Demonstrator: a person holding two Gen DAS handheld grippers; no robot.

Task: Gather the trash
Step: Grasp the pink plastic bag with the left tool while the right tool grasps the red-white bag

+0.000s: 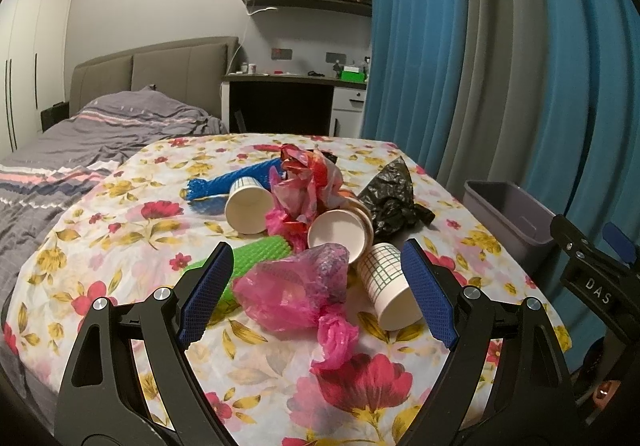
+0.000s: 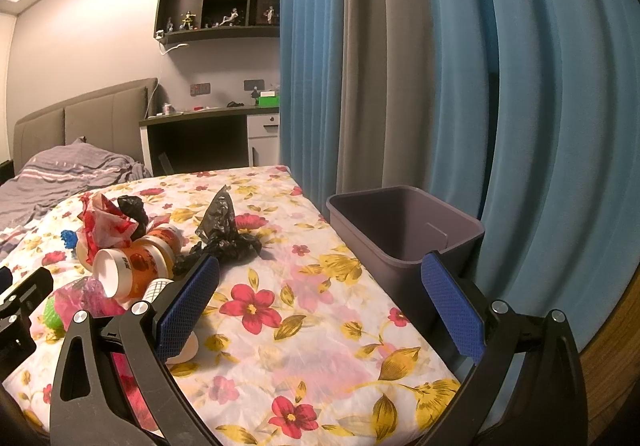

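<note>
Trash lies heaped at the middle of the floral counter (image 1: 120,230): a crumpled pink bag (image 1: 292,294) nearest, a checked paper cup (image 1: 390,286) on its side just right of it, a green foam net (image 1: 248,262) partly under the bag. Behind these lie two more paper cups, red-and-white wrapping (image 1: 316,174), a blue net (image 1: 228,182) and a black bag (image 1: 390,194). The grey bin (image 2: 404,230) stands at the counter's right edge, against the blue curtain (image 2: 540,86), and appears empty as far as its inside shows.

Left gripper (image 1: 316,286) hovers before the heap, jaws spread wide, holding nothing; the pink bag and checked cup fall in line between its pads without touching them. Right gripper (image 2: 320,306) faces bare cloth beside the bin, jaws likewise wide apart and empty.

Judged step: first pick. The pink bag is soft and loose, so the jaws should probably close on its bunched middle, not on a trailing tail, and lift straight up so the cup leaning near it does not roll. The open bin is near, and the right gripper's body stands between heap and bin in the left view, so the carry should pass clear of it. A bed (image 1: 80,134) and a desk lie beyond.
</note>
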